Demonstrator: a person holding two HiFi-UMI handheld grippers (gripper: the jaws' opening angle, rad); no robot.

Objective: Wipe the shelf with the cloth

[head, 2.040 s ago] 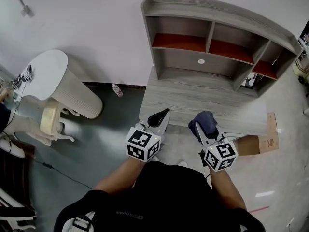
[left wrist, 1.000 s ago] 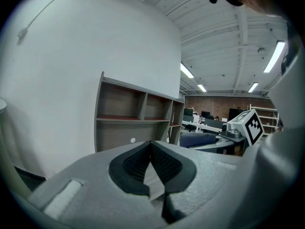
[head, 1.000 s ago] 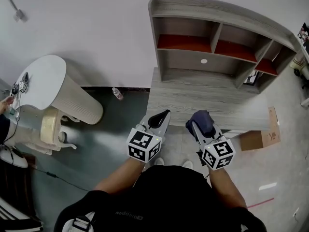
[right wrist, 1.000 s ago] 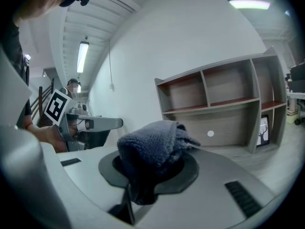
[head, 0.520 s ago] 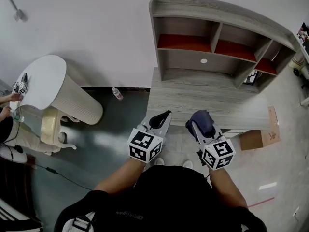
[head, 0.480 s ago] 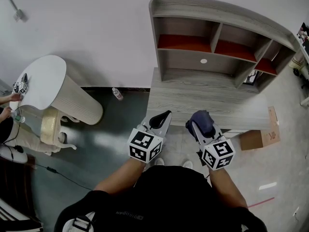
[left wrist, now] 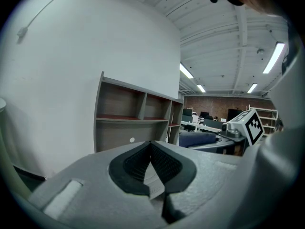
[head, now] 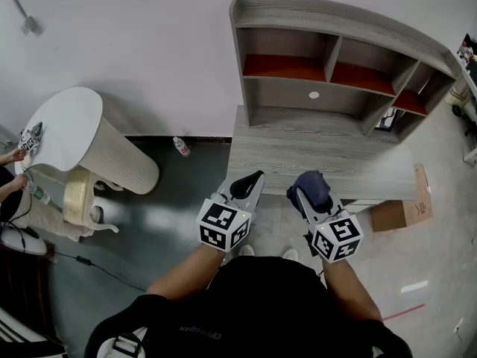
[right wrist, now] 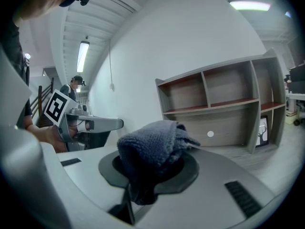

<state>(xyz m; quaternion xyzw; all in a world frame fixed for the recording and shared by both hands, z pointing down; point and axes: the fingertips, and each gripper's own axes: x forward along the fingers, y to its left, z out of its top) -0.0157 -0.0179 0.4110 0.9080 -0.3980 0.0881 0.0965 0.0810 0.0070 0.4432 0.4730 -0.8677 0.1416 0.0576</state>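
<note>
A grey wooden shelf unit (head: 335,58) with red-lined upper compartments stands against the white wall, above a wide grey desktop (head: 313,151). My right gripper (head: 307,191) is shut on a bunched dark blue cloth (head: 314,186), held just short of the desktop's front edge; the right gripper view shows the cloth (right wrist: 155,144) bulging out of the jaws. My left gripper (head: 252,181) is shut with nothing in it, beside the right one, near the desktop's front left corner. The shelf (left wrist: 136,123) lies straight ahead in the left gripper view.
A round white table (head: 71,136) with a ribbed base stands at the left, with a person's hands at its far edge. A small bottle (head: 179,145) lies on the floor by the wall. A cardboard box (head: 406,209) sits right of the desktop.
Two seconds ago the view shifted slightly, so the shelf sat a little further left. Since then both grippers have stayed put; only the person's hands at the white table moved.
</note>
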